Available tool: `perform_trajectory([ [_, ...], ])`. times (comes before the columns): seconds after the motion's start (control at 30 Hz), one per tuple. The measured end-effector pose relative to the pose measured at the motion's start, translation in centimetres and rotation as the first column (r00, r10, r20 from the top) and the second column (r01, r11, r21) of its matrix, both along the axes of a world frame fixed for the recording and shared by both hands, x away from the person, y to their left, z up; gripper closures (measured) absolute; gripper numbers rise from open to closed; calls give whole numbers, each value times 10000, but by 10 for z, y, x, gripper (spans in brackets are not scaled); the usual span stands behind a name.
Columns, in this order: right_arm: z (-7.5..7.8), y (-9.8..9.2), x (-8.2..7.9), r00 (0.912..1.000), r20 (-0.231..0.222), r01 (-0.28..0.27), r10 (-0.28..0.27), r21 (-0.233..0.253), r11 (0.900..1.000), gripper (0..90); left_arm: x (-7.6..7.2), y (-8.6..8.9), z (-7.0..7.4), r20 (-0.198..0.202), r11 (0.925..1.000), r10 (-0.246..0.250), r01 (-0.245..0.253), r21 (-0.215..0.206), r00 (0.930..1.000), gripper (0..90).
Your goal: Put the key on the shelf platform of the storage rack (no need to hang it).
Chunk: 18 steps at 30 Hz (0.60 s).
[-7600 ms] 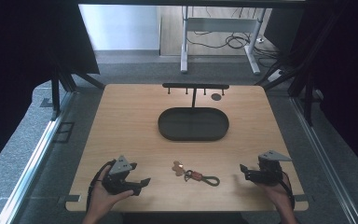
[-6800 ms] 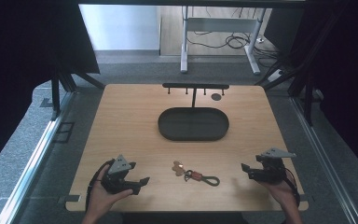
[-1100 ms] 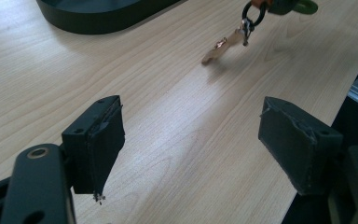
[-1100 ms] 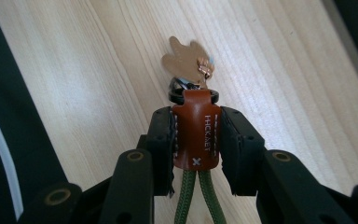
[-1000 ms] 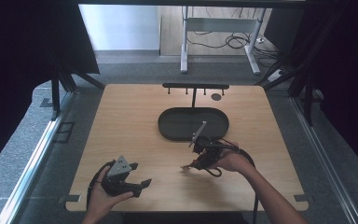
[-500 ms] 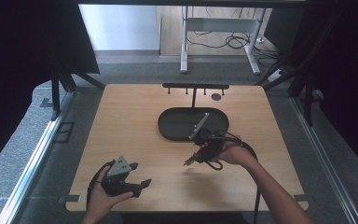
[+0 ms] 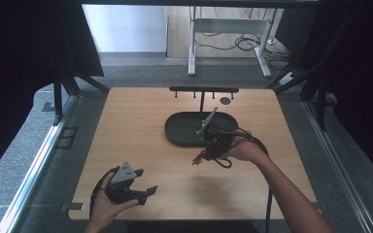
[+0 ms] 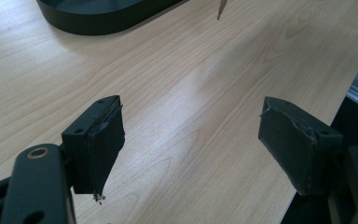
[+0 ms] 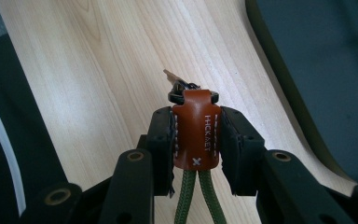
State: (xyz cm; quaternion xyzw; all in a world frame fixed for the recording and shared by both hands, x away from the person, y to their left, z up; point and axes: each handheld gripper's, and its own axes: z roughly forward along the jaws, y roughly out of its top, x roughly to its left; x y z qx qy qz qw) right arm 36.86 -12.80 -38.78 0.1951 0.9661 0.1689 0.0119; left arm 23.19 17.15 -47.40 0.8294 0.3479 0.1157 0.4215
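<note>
R tongs [image 9: 196, 140] clamped on keychain [image 9: 196, 135] nr tray [image 7: 184, 131]; L tongs [image 8: 191, 140] wide open, empty

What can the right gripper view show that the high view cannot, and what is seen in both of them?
The right gripper view alone shows detail: the jaws closed on a brown leather tab with white stitching and small lettering, and two green cords below it. The high view alone shows the rack behind the tray and the left gripper resting open near the front edge. Both show the dark oval tray and the wooden table.
</note>
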Motion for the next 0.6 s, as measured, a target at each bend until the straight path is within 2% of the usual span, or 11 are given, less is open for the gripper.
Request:
perform_trajectory([
  [0.6,8,1,14,9999,50,135,-135,16,9999,669,0,0,0,-2,10000,-14,14,31,10000,225],
])
